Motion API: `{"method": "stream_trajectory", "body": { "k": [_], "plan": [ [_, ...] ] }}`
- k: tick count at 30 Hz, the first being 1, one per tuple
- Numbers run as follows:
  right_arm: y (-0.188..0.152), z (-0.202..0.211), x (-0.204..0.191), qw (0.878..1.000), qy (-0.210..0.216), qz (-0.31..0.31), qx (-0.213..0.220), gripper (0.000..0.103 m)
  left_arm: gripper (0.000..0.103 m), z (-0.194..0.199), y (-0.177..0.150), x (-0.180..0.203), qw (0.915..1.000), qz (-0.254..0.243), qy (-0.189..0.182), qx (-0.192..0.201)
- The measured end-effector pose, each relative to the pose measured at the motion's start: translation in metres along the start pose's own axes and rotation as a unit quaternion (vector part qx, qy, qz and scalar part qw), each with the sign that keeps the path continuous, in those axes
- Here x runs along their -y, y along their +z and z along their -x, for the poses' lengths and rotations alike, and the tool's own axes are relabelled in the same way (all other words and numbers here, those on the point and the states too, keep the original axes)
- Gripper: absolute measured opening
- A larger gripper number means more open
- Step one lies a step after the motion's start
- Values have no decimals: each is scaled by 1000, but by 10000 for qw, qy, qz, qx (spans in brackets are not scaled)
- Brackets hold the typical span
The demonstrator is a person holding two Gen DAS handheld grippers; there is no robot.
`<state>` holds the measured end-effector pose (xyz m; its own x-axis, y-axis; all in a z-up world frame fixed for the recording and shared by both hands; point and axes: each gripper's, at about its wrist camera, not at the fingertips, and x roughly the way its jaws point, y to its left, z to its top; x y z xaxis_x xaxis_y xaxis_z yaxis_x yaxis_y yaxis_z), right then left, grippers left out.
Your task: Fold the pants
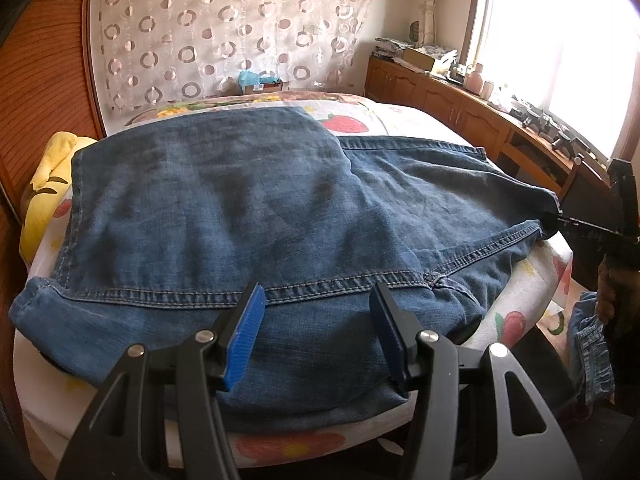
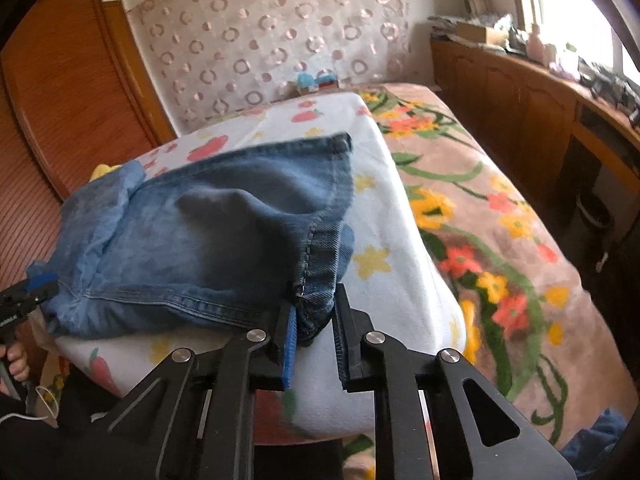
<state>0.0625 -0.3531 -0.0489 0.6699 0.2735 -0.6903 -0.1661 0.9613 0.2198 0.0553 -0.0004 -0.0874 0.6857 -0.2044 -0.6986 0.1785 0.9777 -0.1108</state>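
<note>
Two grippers work one pair of blue denim pants [image 1: 248, 200], which lies across a white, fruit-printed pad [image 2: 392, 248] set on a bed with a flowered blanket [image 2: 500, 216]. Nearest in the left wrist view, the left gripper [image 1: 316, 320] stands about half open above the near edge of the cloth, its blue-padded fingers [image 1: 244, 332] astride a stitched hem and pressing on nothing that I can see. In the right wrist view the right gripper [image 2: 314, 320] is drawn nearly closed on a thick seamed corner of the denim at the pad's near edge; the cloth sits bunched between the jaws, though with a sliver of gap at one pad I would only say it appears pinched. Further off, the pants spread flat and doubled, an upper layer lying over a lower one, with a far hem corner [image 2: 340, 142] reaching toward the wall. Denim like this should handle as soft but fairly heavy: it will drape and sag between two holds instead of keeping a shape, and its weight should help a finished fold stay put. It is not fragile and not slippery, so ribbed pads ought to bite well. Best holds are the stiff, double-stitched places, hems, seams and corners, where several layers give the jaws bulk; a pinch in the open middle would likely lift one layer only and drag the fold askew. Beyond the bed stand a patterned curtain [image 1: 224, 32] and wooden cabinets [image 1: 448, 100] under a bright window.
</note>
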Motion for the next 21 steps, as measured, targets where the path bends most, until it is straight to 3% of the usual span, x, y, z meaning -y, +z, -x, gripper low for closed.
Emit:
{"method": "stream_trajectory", "body": {
  "k": [5, 10, 17, 21],
  "plan": [
    [29, 20, -23, 9985, 311, 227, 392, 13, 54, 10, 2, -4, 9999, 56, -13, 136],
    [68, 41, -72, 9909, 709, 744, 873, 13, 54, 24, 7, -9, 9995, 109, 34, 280],
    [107, 55, -160, 9711, 1417, 1457, 1248, 13, 54, 44, 10, -18, 9987, 150, 124, 468],
    [119, 59, -222, 9535, 1829, 1998, 1322, 13, 54, 56, 8, -26, 9980, 209, 158, 571]
  ]
}}
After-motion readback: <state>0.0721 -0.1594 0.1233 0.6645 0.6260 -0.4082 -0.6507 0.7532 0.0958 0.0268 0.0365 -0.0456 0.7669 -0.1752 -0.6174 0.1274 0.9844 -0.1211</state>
